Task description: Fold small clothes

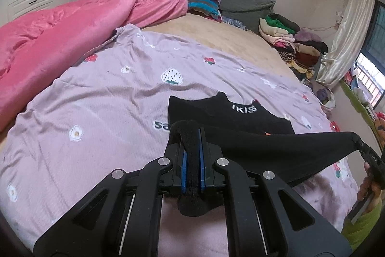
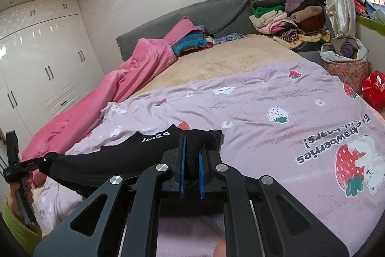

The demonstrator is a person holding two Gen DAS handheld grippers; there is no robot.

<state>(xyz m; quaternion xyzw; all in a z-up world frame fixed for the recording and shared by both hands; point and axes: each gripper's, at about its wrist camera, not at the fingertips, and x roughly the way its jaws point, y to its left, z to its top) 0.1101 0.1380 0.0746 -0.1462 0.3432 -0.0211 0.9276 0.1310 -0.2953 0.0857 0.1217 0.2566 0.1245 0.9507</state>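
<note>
Small black knit garment with white lettering, light, limp, sagging between grips, far half lying on the lilac strawberry-print sheet; left gripper and right gripper each pinch a near edge corner, sensible hold points.

Left tool clamped tight, right tool clamped tight, both angled downward

garment on sheet, blanket leftward
</note>
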